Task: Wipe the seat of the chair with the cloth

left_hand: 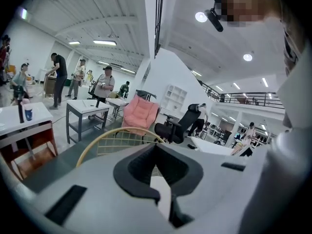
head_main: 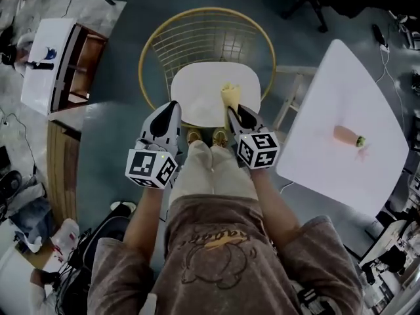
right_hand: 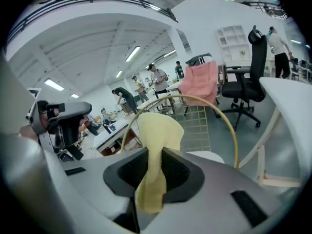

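Over white seat, teal floor below, right tongs pinch cloth (left tongs closed).

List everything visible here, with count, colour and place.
Wire-backed metal chair: one, gold frame, white round seat, centre.
Pale yellow cloth: one, over the seat, in the right tool.
White flat table: one, right side.
Small pinkish oblong object: one, on that table.
White shelf unit: one, brown inside, left side.
Person's legs: two, beige trousers, bottom centre.
Left tool: one, grey, jaws together, empty.
Right tool: one, grey, shut on the cloth.
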{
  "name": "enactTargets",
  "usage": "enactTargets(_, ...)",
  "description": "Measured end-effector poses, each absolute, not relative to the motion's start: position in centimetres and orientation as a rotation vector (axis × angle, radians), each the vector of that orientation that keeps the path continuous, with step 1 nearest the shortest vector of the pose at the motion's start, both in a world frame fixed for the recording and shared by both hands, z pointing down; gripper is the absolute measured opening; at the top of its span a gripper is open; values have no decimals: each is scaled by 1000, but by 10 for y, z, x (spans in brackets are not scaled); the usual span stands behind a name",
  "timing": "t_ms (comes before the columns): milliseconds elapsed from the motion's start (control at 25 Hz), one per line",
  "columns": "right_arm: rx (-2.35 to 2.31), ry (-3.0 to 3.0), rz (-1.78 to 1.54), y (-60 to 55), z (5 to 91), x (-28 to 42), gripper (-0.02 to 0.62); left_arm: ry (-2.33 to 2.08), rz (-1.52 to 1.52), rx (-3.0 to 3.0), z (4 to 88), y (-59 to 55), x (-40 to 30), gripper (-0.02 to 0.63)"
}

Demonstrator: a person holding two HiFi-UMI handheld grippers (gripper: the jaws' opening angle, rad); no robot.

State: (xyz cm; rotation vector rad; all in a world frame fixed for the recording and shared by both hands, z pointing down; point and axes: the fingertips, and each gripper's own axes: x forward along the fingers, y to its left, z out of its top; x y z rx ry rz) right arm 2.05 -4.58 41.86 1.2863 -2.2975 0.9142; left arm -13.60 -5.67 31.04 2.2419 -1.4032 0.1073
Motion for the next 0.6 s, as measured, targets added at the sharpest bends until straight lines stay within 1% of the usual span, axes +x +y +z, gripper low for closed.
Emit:
enactTargets(320, 1363, -2398, 819, -53, 330, 35, 101, -1412, 71, 2265, 244, -42, -133, 9)
enactTargets(600, 1345, -2518, 673, -46, 265, 41, 101, -1424, 64, 2311, 204, -31, -130, 9)
